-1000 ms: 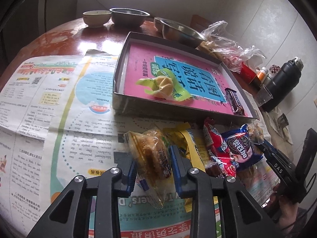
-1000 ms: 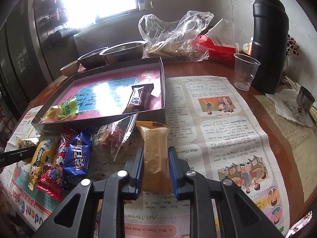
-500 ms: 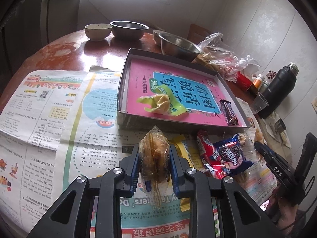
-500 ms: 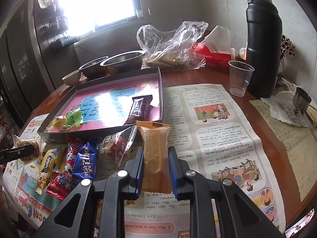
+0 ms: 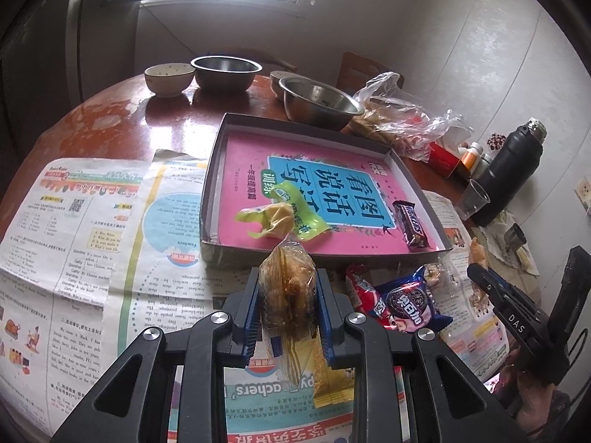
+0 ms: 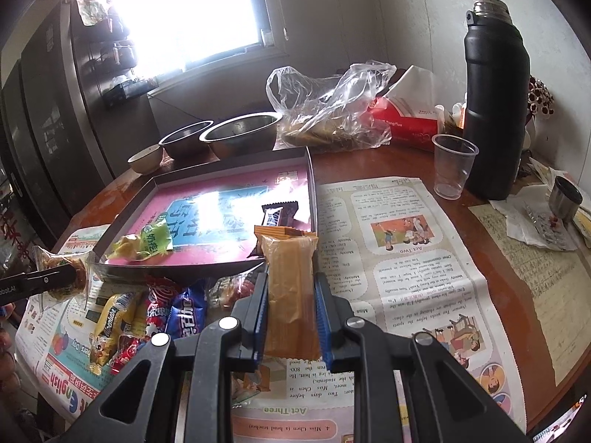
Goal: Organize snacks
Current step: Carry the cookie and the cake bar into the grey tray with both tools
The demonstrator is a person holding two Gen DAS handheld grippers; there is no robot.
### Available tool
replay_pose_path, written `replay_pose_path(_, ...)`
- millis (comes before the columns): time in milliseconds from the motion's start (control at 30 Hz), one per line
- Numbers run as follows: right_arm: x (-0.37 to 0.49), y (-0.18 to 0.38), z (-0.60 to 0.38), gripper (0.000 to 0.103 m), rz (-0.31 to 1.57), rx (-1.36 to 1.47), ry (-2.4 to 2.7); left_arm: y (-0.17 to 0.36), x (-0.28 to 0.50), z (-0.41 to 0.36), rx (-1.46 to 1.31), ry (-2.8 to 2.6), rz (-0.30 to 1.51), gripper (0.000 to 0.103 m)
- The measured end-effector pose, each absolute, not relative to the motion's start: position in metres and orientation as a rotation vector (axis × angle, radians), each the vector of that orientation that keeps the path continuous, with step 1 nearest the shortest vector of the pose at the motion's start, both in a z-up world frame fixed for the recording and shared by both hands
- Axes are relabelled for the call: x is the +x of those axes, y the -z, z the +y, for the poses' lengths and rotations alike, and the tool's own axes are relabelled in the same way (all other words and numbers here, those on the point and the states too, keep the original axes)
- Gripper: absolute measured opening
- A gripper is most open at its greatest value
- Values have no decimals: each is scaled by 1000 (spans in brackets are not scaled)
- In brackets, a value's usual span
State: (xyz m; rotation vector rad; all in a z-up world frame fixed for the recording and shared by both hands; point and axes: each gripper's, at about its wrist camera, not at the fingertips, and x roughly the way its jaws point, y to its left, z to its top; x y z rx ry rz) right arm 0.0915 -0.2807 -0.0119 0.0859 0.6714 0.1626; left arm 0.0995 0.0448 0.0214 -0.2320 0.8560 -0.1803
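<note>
My left gripper (image 5: 289, 288) is shut on a clear-wrapped brown pastry (image 5: 288, 288), held above the newspaper just in front of the shallow box (image 5: 221, 136). The box has a pink book cover inside, with a yellow-green snack (image 5: 280, 214) and a dark chocolate bar (image 5: 410, 223) on it. My right gripper (image 6: 290, 291) is shut on an orange wafer pack (image 6: 291, 288), lifted near the box's near right corner (image 6: 312, 184). Loose snacks lie in front of the box: a blue Oreo pack (image 5: 410, 304), a red pack (image 5: 360, 289) and a yellow pack (image 6: 110, 317).
Steel bowls (image 5: 225, 70) and a small ceramic bowl (image 5: 168, 77) stand behind the box. A plastic bag (image 6: 328, 107), a red tissue box (image 6: 402, 122), a clear cup (image 6: 452, 170) and a black flask (image 6: 495, 103) stand at the back right. Newspaper (image 6: 399, 258) covers the table.
Both grippers have risen with their snacks. The left lifted the pastry off the newspaper toward the box's front wall; the right raised the wafer pack.
</note>
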Motion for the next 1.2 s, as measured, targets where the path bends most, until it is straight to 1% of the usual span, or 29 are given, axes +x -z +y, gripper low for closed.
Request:
replay_pose_path(400,103,2,-280,23,668,91,-177,-26,115,33,-218,192,856,27)
replay_pose_path(1200,150,-2,-248,23,689,63,-238,-16,171,10,-192,233,888,27)
